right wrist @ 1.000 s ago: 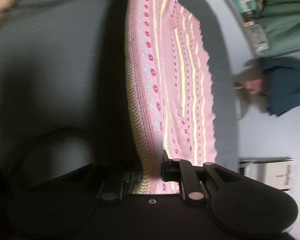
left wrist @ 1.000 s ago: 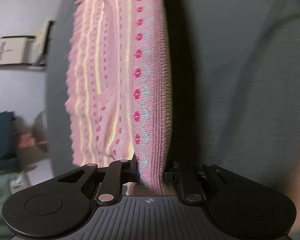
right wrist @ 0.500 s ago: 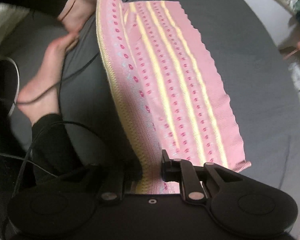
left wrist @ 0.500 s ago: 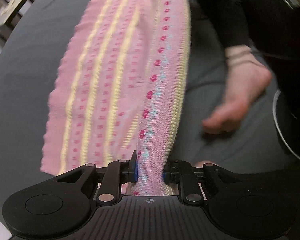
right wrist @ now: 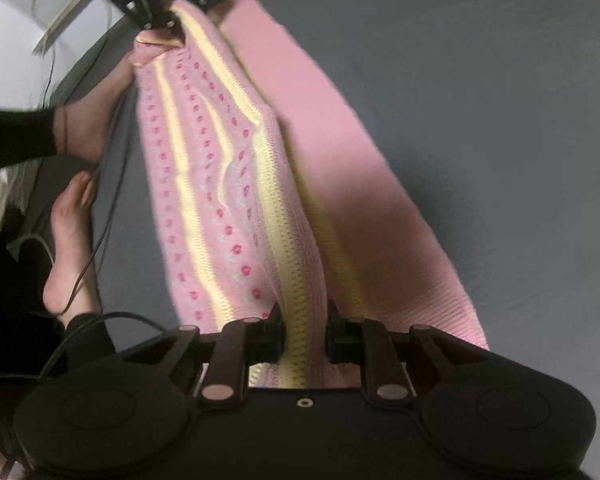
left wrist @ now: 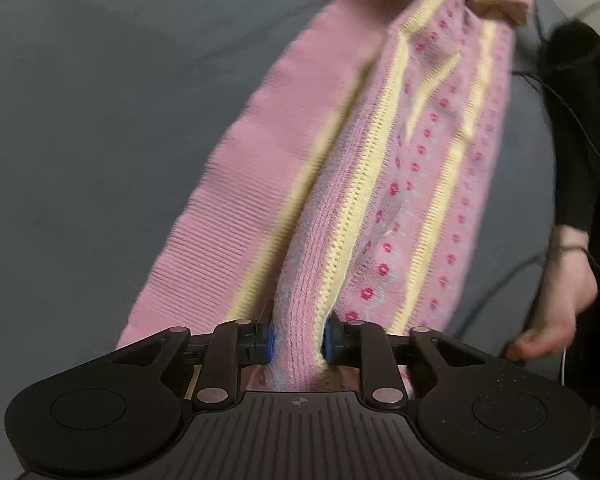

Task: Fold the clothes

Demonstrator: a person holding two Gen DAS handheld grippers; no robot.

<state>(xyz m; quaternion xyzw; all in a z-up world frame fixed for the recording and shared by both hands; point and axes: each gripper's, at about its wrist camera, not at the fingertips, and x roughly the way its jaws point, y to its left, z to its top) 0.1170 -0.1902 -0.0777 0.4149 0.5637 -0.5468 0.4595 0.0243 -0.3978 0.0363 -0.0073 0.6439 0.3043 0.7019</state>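
Each claw, left (left wrist: 298,338) and right (right wrist: 305,338), is clamped on one end of the pink knit (left wrist: 380,184), its long edge stretched between them (apparently over the grey surface (left wrist: 120,100)).

A dark grey fabric surface (left wrist: 100,128) fills most of the view. At its edge rest a person's bare feet (right wrist: 70,236), black trouser legs (left wrist: 580,128) and thin black cables (right wrist: 100,216).
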